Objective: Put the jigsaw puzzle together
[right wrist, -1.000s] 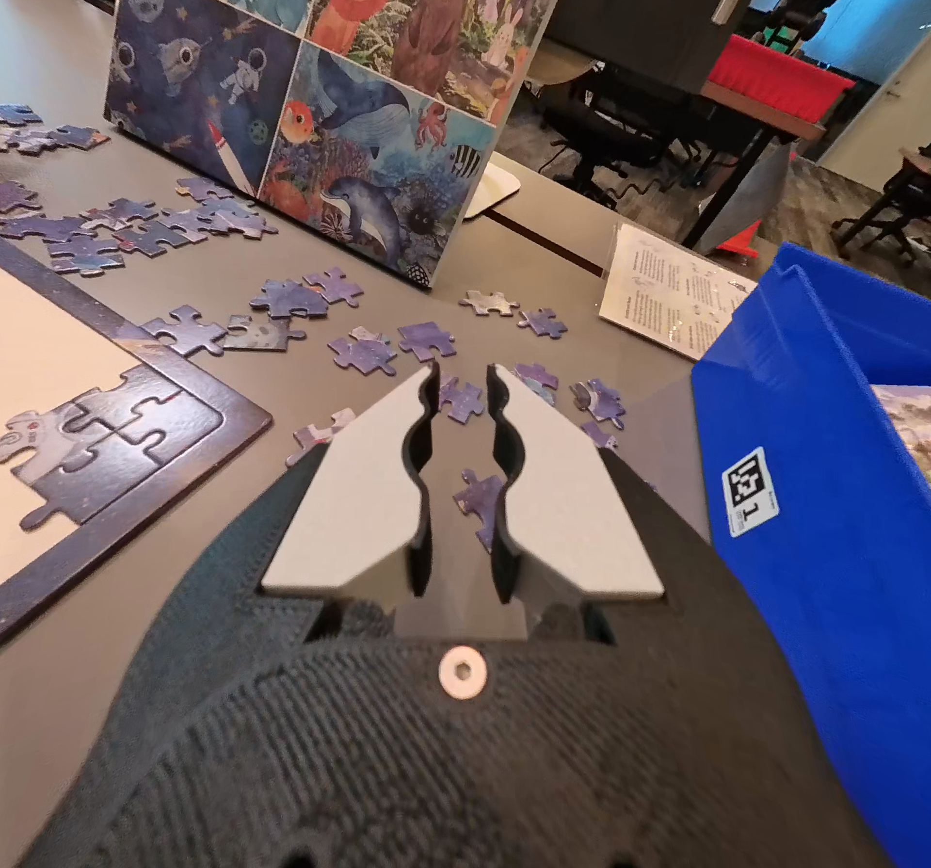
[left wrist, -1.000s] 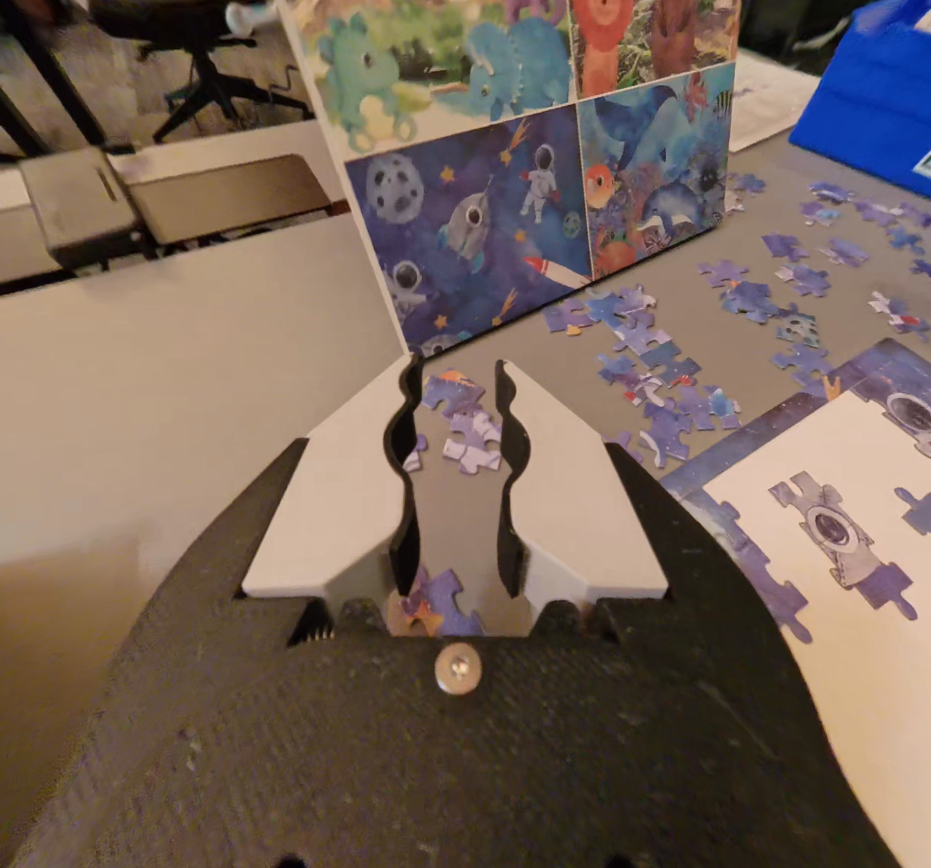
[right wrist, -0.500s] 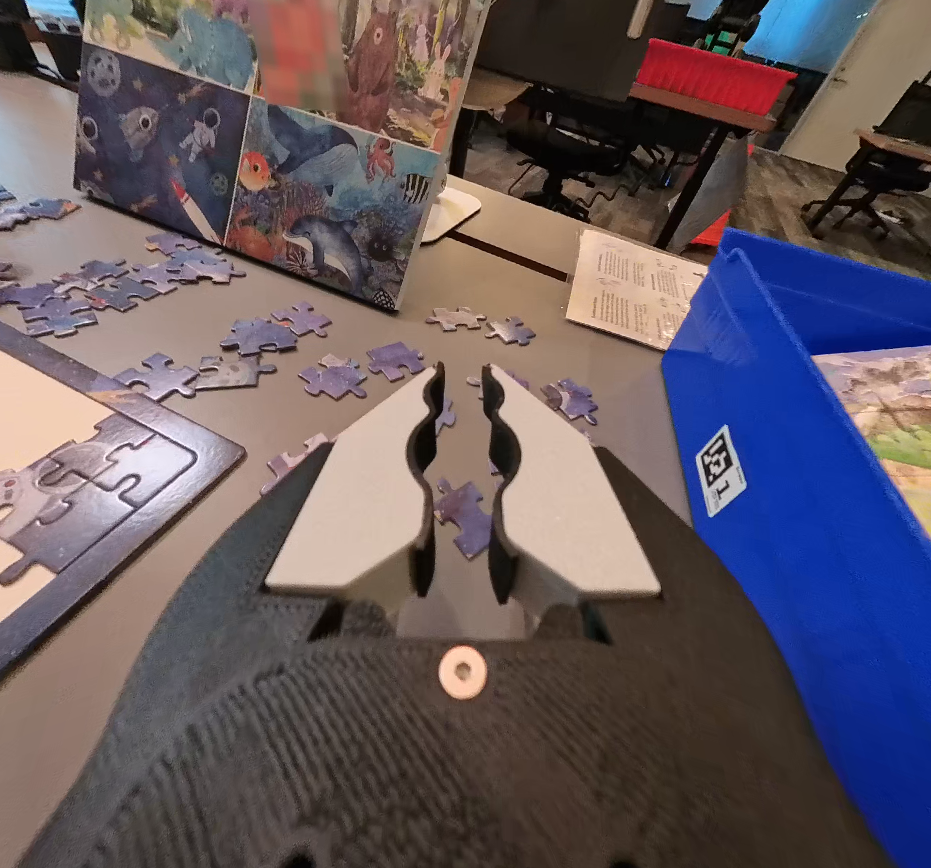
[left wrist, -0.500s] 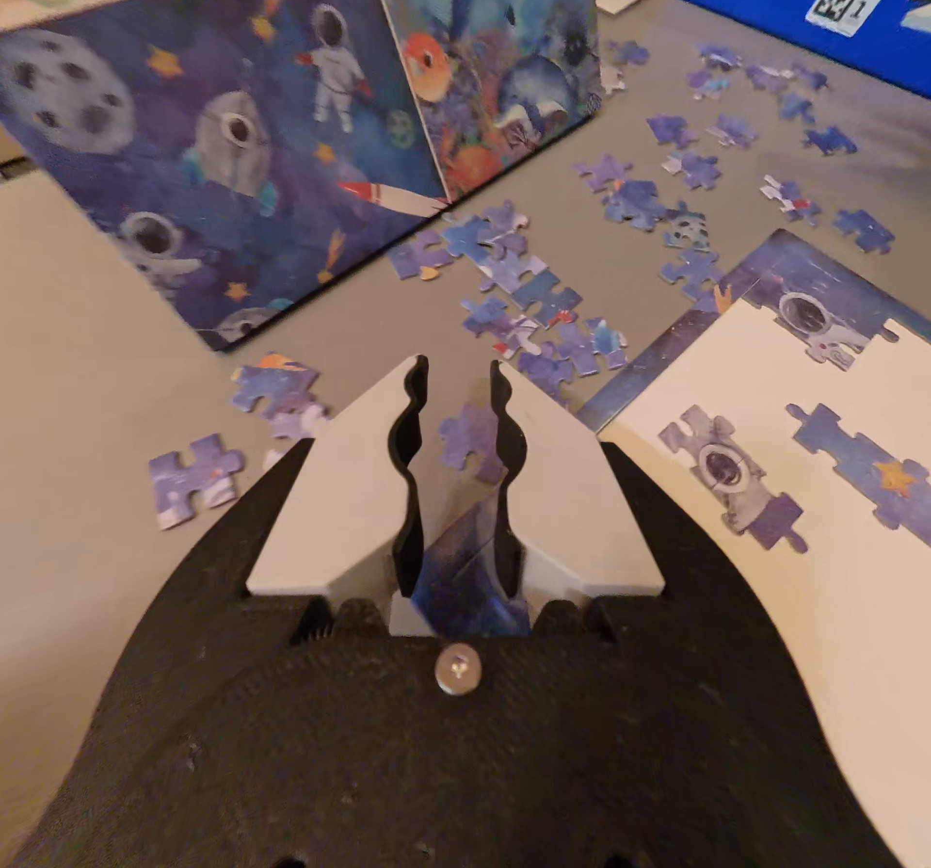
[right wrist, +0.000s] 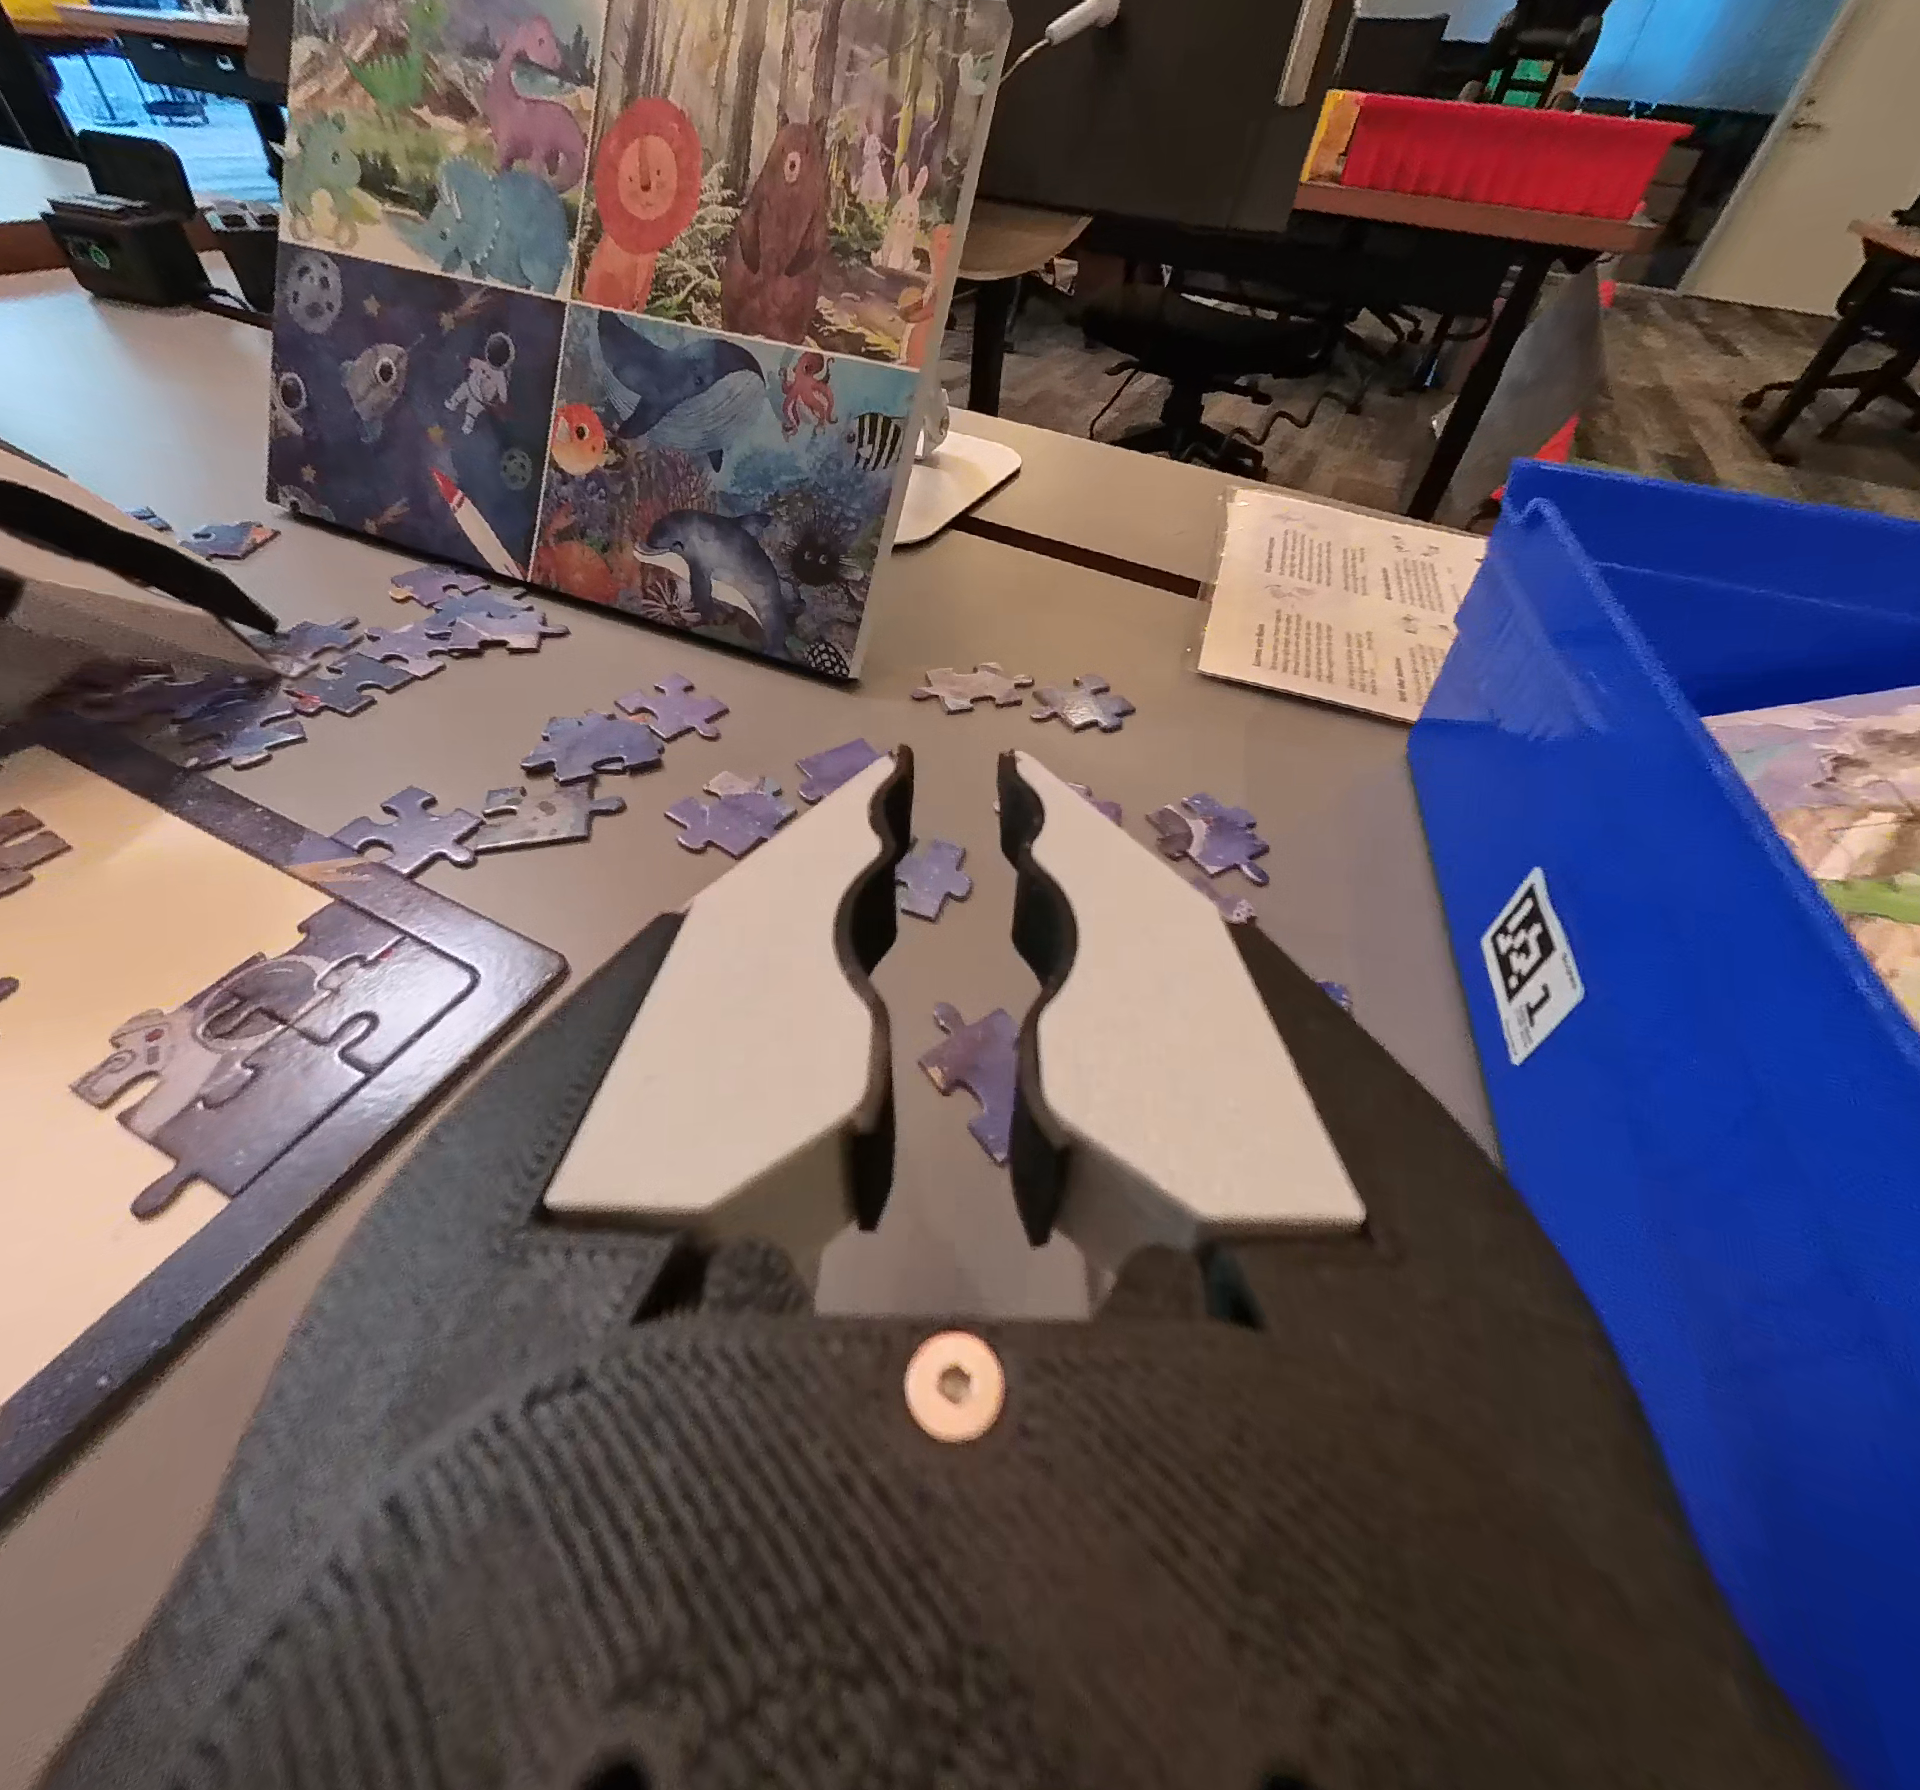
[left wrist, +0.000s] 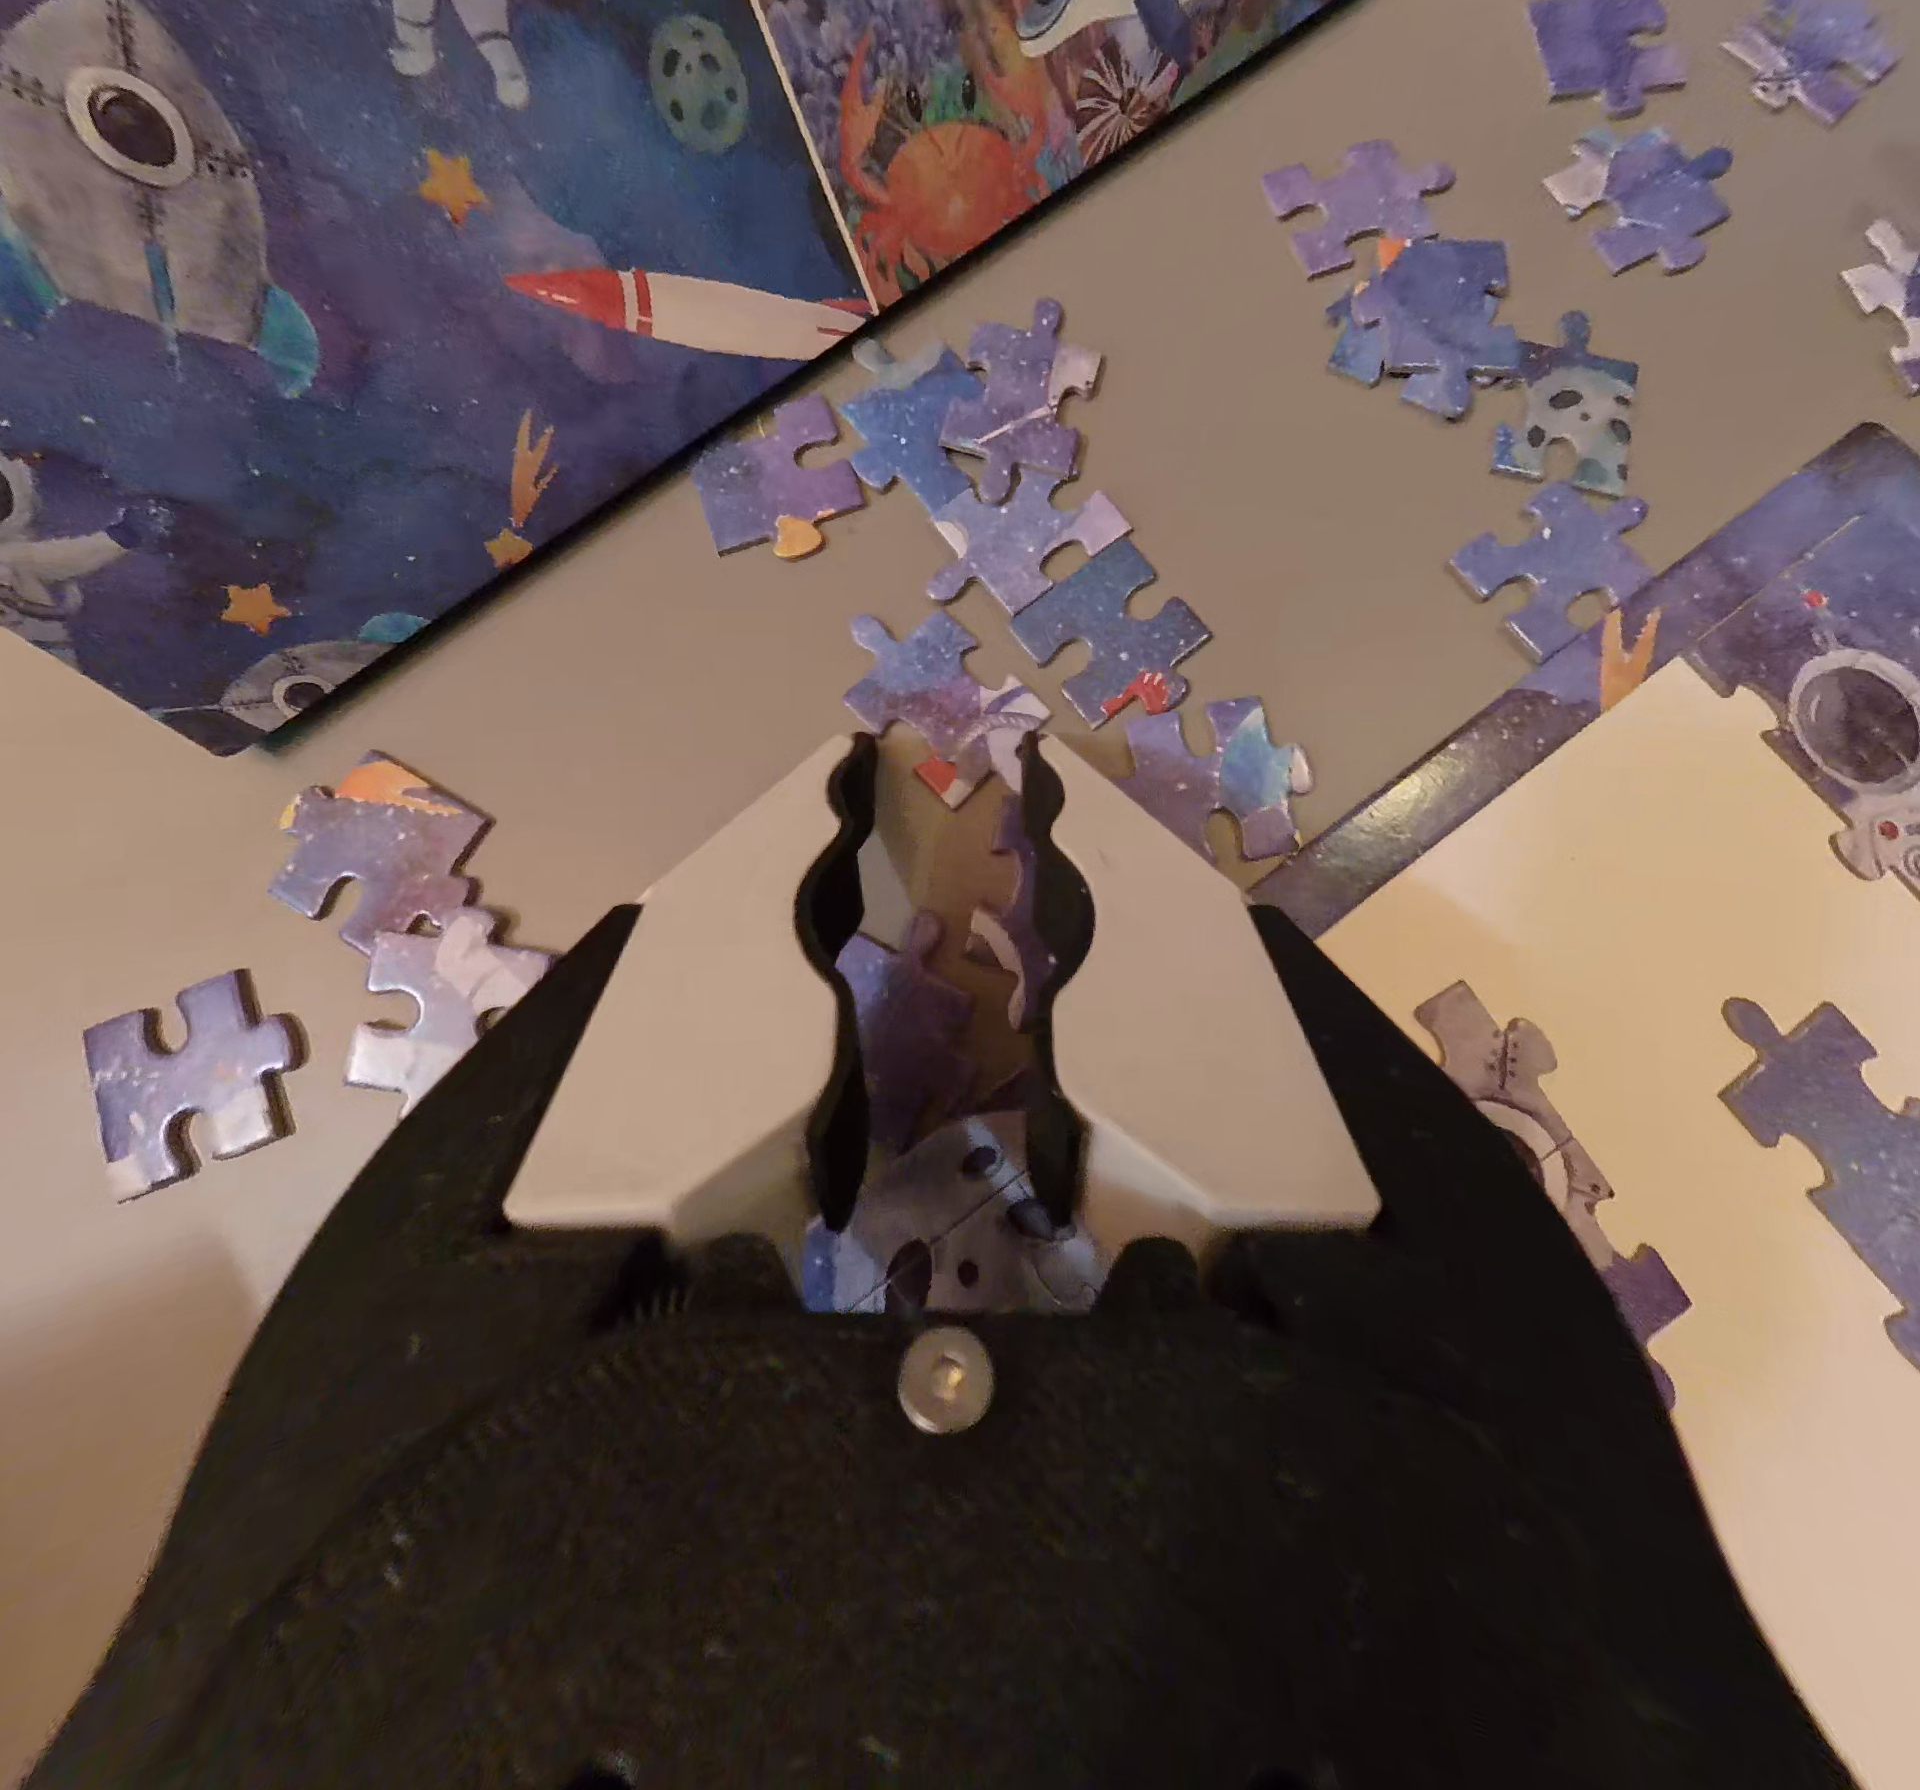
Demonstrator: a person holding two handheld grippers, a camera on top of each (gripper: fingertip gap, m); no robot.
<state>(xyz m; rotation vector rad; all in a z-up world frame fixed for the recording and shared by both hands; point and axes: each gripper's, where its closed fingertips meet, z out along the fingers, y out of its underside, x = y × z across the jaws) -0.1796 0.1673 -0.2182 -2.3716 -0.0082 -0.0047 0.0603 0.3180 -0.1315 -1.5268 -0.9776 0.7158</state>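
Puzzle pieces lie scattered on the grey tabletop. Left tool points down over them, fingers apart, gripping nothing; pieces beneath are half hidden. Right tool hangs released too. At 3 o'clock, a blue bin is cut off.

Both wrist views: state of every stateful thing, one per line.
left gripper: open, low over loose pieces
right gripper: open, nothing held
puzzle tray: partly filled
picture board: propped upright
loose puzzle pieces: scattered flat
blue bin: open-topped
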